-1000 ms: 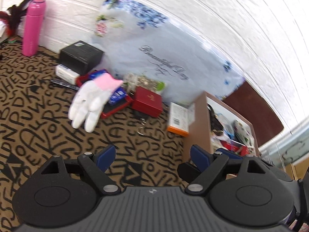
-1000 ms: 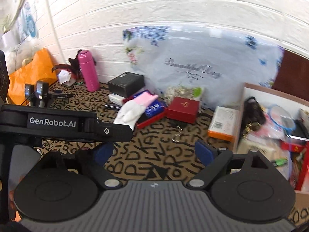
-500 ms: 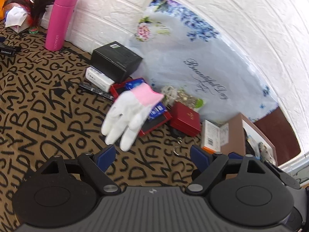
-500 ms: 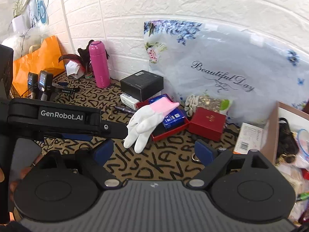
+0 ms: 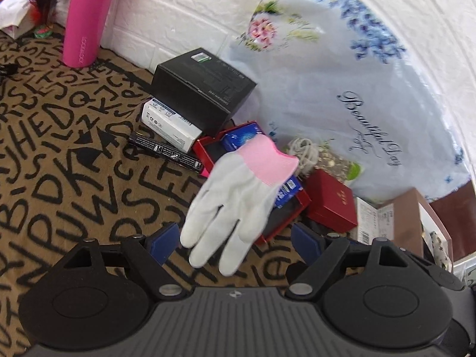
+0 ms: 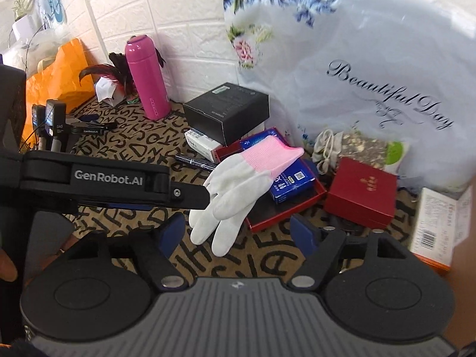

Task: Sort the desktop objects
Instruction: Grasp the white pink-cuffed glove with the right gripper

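Both grippers, left [image 5: 235, 238] and right [image 6: 238, 232], gape empty, the right's jaws just narrowing; pinch the white pink-cuffed fabric glove [image 5: 235, 196] at its fingers, clear of the red tray [image 6: 285, 208].

One glove [image 5: 238, 196], one pink bottle [image 5: 86, 17], two red boxes [image 5: 333, 205].
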`<state>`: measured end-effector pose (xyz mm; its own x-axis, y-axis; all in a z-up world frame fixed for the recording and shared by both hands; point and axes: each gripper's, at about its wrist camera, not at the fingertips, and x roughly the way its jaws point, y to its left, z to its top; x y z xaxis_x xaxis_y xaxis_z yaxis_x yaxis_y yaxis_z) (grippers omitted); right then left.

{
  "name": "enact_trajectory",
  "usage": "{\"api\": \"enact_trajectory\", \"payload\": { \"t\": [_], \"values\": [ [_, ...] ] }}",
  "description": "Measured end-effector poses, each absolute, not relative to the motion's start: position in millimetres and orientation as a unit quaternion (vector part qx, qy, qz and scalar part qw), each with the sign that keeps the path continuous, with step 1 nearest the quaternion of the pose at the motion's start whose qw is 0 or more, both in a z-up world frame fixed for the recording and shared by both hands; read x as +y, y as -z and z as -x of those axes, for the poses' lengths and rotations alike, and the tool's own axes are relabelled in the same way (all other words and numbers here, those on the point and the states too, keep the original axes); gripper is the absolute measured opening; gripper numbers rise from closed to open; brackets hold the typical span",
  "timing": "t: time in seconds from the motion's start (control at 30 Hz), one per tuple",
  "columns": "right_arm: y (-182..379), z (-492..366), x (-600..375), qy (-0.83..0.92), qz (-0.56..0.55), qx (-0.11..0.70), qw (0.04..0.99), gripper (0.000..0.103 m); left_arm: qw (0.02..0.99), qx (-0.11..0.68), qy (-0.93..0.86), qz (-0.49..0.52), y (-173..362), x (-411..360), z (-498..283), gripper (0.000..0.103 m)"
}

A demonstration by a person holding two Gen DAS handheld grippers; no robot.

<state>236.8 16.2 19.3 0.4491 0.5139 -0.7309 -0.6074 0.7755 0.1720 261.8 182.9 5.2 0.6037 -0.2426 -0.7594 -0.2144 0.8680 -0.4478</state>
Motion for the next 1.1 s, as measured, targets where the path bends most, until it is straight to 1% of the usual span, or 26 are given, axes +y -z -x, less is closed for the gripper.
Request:
{"api": "enact_trajectory", "payload": {
  "t": [0.33,0.43,0.53,0.6,0.63,0.7,0.73,0.77,0.83,1.1],
  "values": [
    [18,-279,38,-0.339,0.038,0.45,0.825,0.07,0.846,0.465,0.006,0.26,26,194,-304,0.084],
    [28,-287,44,-0.344,0.033,0.461,0.817,0.069,0.842,0.471,0.011,0.265,34,196,-311,0.082],
    [37,-294,49,-0.346,0.026,0.469,0.812,0.068,0.834,0.48,0.016,0.271,42,197,-316,0.074],
    [43,-298,52,-0.346,0.02,0.476,0.808,0.063,0.828,0.486,0.024,0.279,46,197,-318,0.065],
    [45,-301,53,-0.346,0.017,0.479,0.806,0.059,0.826,0.488,0.026,0.28,48,197,-318,0.056],
    [49,-303,55,-0.348,0.013,0.485,0.802,0.052,0.824,0.49,0.03,0.282,49,195,-318,0.046],
    [50,-303,55,-0.349,0.012,0.486,0.801,0.041,0.825,0.487,0.032,0.285,48,195,-316,0.037],
    [49,-303,56,-0.35,0.011,0.487,0.8,0.038,0.826,0.484,0.032,0.287,46,193,-315,0.027],
    [46,-299,55,-0.355,0.015,0.48,0.802,0.034,0.832,0.477,0.03,0.282,39,189,-312,0.023],
    [15,-275,42,-0.364,0.03,0.437,0.822,0.027,0.849,0.44,0.03,0.291,8,176,-281,0.022]
  ]
}}
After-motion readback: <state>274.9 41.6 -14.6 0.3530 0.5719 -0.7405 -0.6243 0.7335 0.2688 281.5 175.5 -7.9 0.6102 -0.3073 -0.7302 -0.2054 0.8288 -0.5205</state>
